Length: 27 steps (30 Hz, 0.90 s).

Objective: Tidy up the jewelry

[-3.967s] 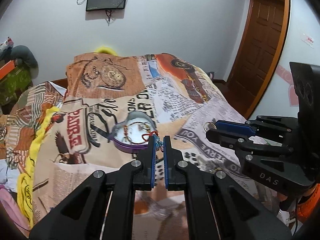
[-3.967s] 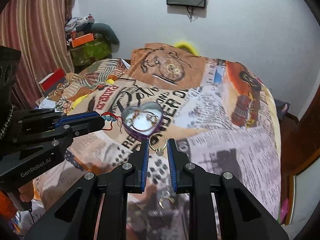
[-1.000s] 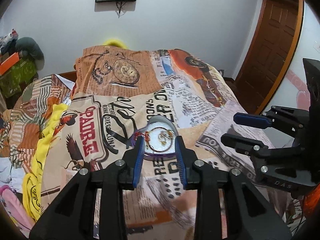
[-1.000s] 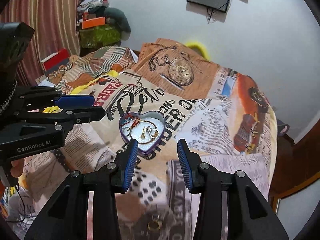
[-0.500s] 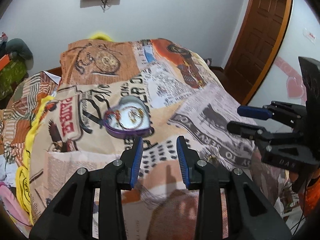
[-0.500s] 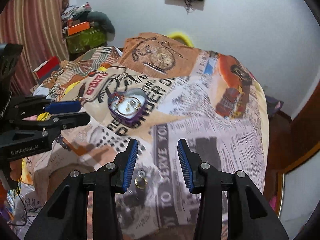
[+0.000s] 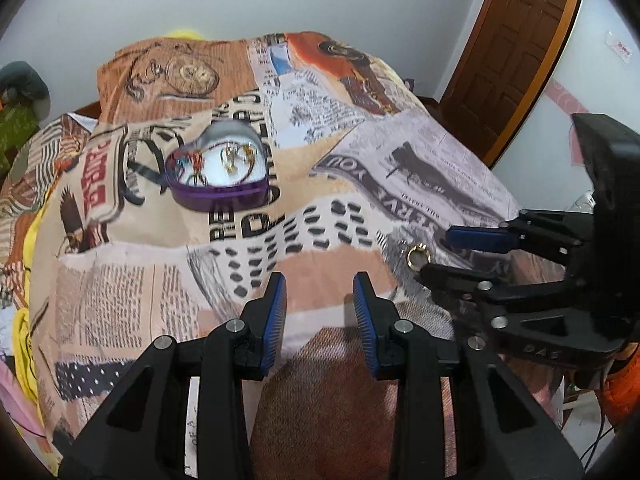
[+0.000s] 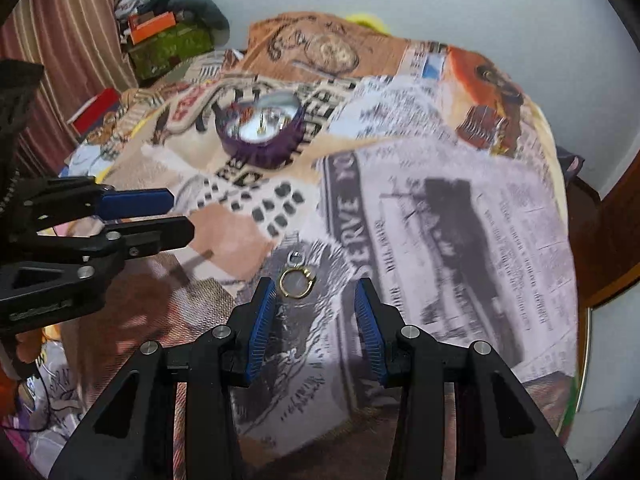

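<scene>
Several pieces already lie inside the purple heart-shaped jewelry box (image 7: pixel 218 178): a red beaded bracelet on its left side and gold-coloured pieces on its white lining, though blur keeps the exact count from being told. The box sits open on the newspaper-print bedspread (image 7: pixel 120 288), toward the middle of the bed and well apart from both tools. Two small pieces are still out on the cover near the front edge of the bed: a gold ring (image 8: pixel 295 282) and, touching or just beside it on the far side, a smaller silvery ring (image 8: pixel 297 258) whose shape is hard to read. The right gripper (image 8: pixel 315 310) points down at them with its jaws partly open and nothing between the pads; the gold ring lies just ahead of the left-hand pad, not yet inside the gap. The left gripper (image 7: pixel 319 306) hovers beside it over bare bedspread, its jaws likewise partly open and empty. By my reckoning the job is mostly done: what remains is to pick up these last two pieces and carry them to the box, the gold ring likely first. No lid for the box appears in either view, so whether closing it belongs to the task cannot be told.
</scene>
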Motion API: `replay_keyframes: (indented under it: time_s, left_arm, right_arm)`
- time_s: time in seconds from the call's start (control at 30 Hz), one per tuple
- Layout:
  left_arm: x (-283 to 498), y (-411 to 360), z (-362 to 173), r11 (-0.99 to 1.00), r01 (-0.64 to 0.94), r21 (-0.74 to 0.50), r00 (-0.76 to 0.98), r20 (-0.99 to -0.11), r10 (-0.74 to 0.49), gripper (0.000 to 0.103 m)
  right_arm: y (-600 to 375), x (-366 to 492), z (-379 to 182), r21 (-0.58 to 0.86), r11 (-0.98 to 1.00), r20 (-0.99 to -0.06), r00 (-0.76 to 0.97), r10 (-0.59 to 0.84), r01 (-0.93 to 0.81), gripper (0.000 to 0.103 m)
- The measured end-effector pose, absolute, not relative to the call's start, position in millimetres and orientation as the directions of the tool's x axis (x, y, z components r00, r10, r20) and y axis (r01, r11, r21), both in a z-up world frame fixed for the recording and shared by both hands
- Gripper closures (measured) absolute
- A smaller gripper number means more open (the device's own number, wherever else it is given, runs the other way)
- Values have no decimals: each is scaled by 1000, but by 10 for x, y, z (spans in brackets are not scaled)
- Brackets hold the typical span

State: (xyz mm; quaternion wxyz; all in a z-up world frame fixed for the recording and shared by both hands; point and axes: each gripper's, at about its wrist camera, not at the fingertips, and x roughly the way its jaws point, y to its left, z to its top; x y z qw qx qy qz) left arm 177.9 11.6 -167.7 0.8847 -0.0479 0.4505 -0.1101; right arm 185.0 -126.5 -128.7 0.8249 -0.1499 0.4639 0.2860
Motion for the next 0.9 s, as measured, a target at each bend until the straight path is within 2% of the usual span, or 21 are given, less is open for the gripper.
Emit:
replay_keyframes:
  time_s: [0.3,0.33,0.4,0.43,0.63,0.67,0.9]
  left_arm:
    - [1803,98,-1741,970,153,-189,562,-790,-243,69]
    - [1818,88,-1746,970,156,-189,561,-791,-244,69]
    - [1833,43,-1759,968,163,-188,556,-793,-248,69]
    - [1837,28,-1762,968,167,-187,556,-793,-249,69]
    - [1880,-131,-1760,964,199,-178,547,-796,-260,69]
    - [1894,-165,-1756,962,207,-176,544,-797,-262,69]
    - [1990,-414,-1756,954,257,-155,537,-798,-274,69]
  right_arm:
    - [-1230,1811,-1377,2,786,-829,438,347,-619,65]
    - [-1235,1813,-1377,7,786,-828,438,352,-619,67]
    - [-1233,1807,-1376,9,783,-824,439,358,-622,84]
    - [-1229,1806,-1375,4,785,-821,446,357,-620,86]
    - [-1319,1800,-1348,25,801,-806,461,370,-598,89]
    - [-1369,1809,-1342,36,807,-803,463,374,-589,97]
    - [-1583,1851,-1296,55,829,-799,473,370,-556,97]
